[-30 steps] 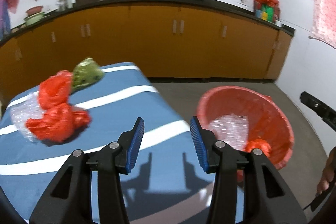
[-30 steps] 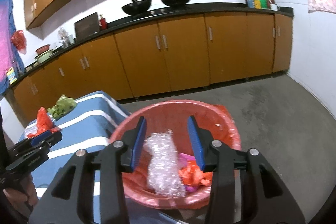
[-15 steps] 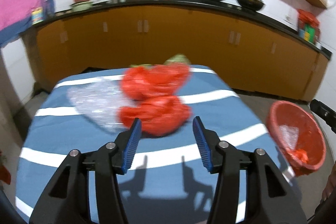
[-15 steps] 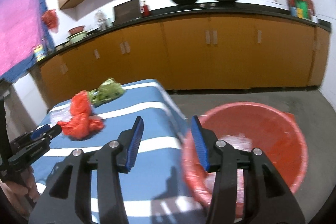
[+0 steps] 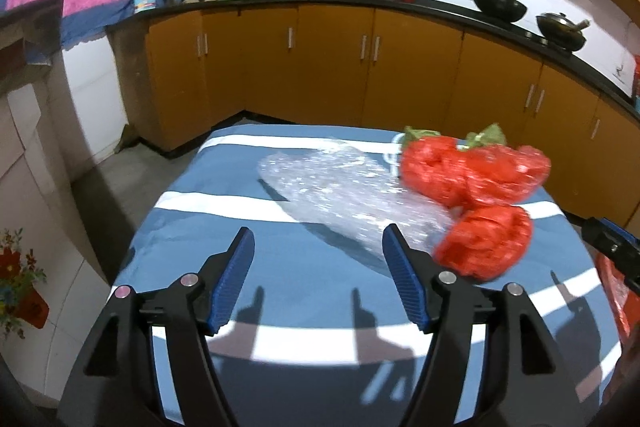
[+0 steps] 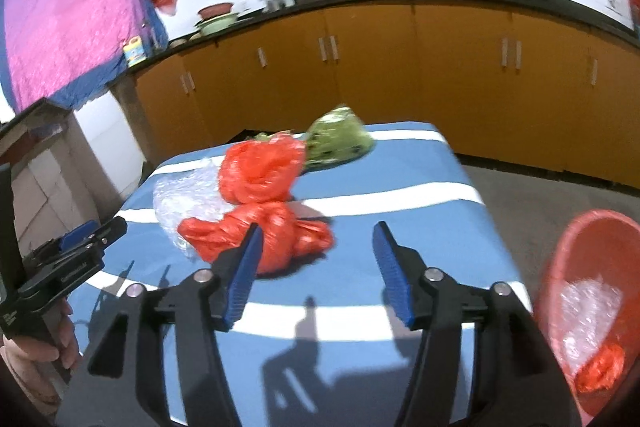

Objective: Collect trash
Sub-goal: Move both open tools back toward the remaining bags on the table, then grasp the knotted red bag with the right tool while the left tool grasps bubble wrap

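Both claws hung over the blue, white-striped table [image 5: 280, 283], each tilted down toward it, and both had just been spreading their jaws, with nothing between the blue pads.

The left claw [image 5: 318, 247] stood apart and empty. Just ahead of it lay a sheet of clear bubble wrap [image 5: 340, 191], reaching close to its right finger without touching. Ahead and to its right sat two crumpled red plastic bags, the nearer red bag [image 5: 486, 247] resting on the wrap's edge and the farther red bag [image 5: 472, 171] behind it. A green wrapper [image 5: 486, 135] peeked out beyond that.

The right claw [image 6: 318, 247] was likewise apart and holding nothing. The nearer red bag [image 6: 276, 239] lay just ahead of its left finger, partly hidden by it; whether they touched I could not tell. The green wrapper [image 6: 340, 139] sat farther ahead, near the table's far edge. Off to the claw's right, on the floor below the table, stood the red basin [image 6: 592, 267], with bubble wrap and a red scrap inside.
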`<move>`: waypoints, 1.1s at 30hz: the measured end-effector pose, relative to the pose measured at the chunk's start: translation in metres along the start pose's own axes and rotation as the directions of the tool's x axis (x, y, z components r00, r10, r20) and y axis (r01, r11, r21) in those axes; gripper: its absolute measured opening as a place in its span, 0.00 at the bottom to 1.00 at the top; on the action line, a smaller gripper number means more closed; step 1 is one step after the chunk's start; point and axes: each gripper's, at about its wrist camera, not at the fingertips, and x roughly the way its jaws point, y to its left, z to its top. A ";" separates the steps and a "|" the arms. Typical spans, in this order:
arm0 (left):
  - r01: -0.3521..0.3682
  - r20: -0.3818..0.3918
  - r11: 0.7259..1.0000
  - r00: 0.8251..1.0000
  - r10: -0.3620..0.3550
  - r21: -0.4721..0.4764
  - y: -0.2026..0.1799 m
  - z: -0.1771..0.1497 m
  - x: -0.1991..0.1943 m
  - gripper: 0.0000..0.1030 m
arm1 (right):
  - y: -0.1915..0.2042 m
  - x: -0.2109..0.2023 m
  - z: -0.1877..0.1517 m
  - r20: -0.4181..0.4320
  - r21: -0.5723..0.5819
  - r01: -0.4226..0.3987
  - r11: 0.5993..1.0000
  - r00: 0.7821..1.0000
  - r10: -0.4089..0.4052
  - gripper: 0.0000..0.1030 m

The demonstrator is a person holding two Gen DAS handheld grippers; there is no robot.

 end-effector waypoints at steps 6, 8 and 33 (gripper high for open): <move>-0.002 -0.001 1.000 1.000 0.002 0.005 0.007 0.003 0.015 0.67 | 0.018 0.042 0.010 -0.054 -0.007 -0.015 1.000 0.998 0.015 0.57; 0.007 -0.001 1.000 1.000 -0.007 0.006 0.010 0.002 0.017 0.68 | 0.021 0.054 0.010 -0.073 -0.012 -0.012 1.000 0.997 0.011 0.57; 0.079 -0.136 0.989 0.989 -0.061 0.127 -0.046 0.011 0.069 0.69 | -0.026 0.003 -0.023 -0.080 -0.046 0.041 0.998 0.996 -0.045 0.14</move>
